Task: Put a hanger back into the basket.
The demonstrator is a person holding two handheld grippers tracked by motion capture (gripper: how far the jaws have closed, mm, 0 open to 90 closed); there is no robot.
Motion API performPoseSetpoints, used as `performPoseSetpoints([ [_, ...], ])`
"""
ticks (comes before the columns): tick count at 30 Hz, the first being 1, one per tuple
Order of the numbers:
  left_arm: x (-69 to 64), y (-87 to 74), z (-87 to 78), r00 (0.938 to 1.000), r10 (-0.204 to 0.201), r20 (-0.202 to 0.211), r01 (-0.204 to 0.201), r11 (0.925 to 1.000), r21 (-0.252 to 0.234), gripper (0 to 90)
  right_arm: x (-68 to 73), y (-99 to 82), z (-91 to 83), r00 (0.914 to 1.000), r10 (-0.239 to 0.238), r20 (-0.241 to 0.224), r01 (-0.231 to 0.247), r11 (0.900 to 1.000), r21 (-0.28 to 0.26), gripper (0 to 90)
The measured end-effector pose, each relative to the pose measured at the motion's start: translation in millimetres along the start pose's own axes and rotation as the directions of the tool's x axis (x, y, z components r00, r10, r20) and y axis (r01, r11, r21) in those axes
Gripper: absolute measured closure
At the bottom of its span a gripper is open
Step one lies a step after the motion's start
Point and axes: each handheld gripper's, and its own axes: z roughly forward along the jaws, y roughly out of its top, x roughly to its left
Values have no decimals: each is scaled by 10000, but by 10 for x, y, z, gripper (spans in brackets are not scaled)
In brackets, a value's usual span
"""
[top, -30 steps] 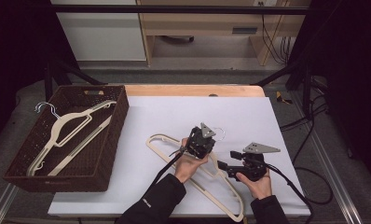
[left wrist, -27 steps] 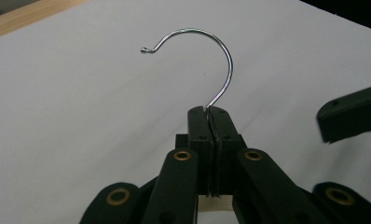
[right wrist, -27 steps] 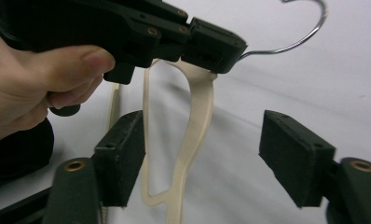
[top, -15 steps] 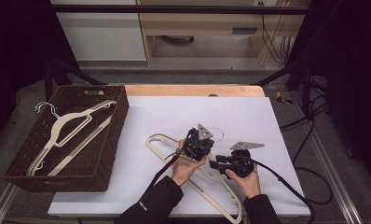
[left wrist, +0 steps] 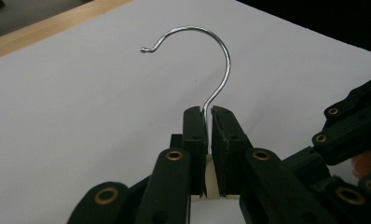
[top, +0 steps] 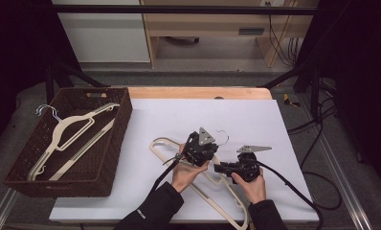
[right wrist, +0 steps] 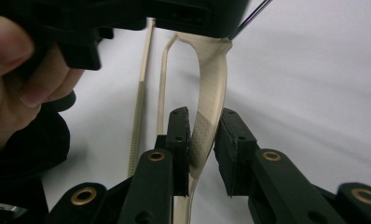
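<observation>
A cream plastic hanger (top: 162, 147) lies across the white table top, and its metal hook (left wrist: 217, 51) is raised off the surface. My left gripper (left wrist: 207, 116) is shut on the hook's wire neck; in the high view this left gripper (top: 213, 143) sits over the hanger's middle. To its right, my right gripper (top: 220, 167) points left at the hanger's shoulder. In the right gripper view my right gripper (right wrist: 204, 126) has just been closing, and the textured hanger arm (right wrist: 214, 74) is between its pads, touching both.
A dark wicker basket (top: 16, 178) stands at the table's left with another cream hanger (top: 69, 129) inside. White sheet (top: 255, 120) covers the table, with a wooden edge (top: 198, 92) at the back. Cables trail from both grippers toward the front right.
My right gripper moved left and down to the hanger's arm and its jaws narrowed onto it. The left gripper kept its hold on the hook and barely shifted.
</observation>
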Motion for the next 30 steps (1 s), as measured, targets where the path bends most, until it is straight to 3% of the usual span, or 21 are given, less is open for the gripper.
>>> performPoseSetpoints([
  [8, 257, -34, -445, 9993, 16, 370, 3, 9987, -512, 629, 43, 24, -65, 9990, 278, -346, -290, 9990, -333, 805],
  [10, 343, -54, -559, 9975, -39, 712, 84, 9980, -628, 554, 67, 34, -92, 9980, 302, -549, -331, 9981, -520, 824],
  [14, 488, -119, -774, 9976, -91, 688, 158, 9951, -972, 477, 105, 54, -110, 9971, 304, -694, -345, 9976, -593, 840],
  [18, 583, -202, -961, 9975, -17, 702, 101, 9928, -1197, 381, 163, 89, -137, 9938, 63, -1107, -145, 9972, -728, 863],
  [22, 628, -280, -1176, 9968, 216, 766, -109, 9903, -1385, 296, 209, 129, -203, 9932, -308, -1122, 233, 9974, -676, 869],
  [24, 633, -298, -1217, 9963, 199, 842, -75, 9894, -1453, 272, 222, 136, -220, 9926, -279, -1180, 200, 9976, -669, 869],
  [26, 636, -329, -1274, 9959, 232, 876, -100, 9889, -1480, 190, 239, 162, -254, 9908, -517, -1251, 432, 9966, -704, 869],
  [27, 631, -342, -1289, 9962, 251, 832, -125, 9889, -1484, 133, 267, 201, -294, 9890, -863, -1201, 772, 9939, -784, 869],
  [30, 612, -394, -1341, 9961, 422, 777, -304, 9886, -1472, 112, 305, 245, -331, 9861, -1125, -1224, 1028, 9912, -830, 869],
])
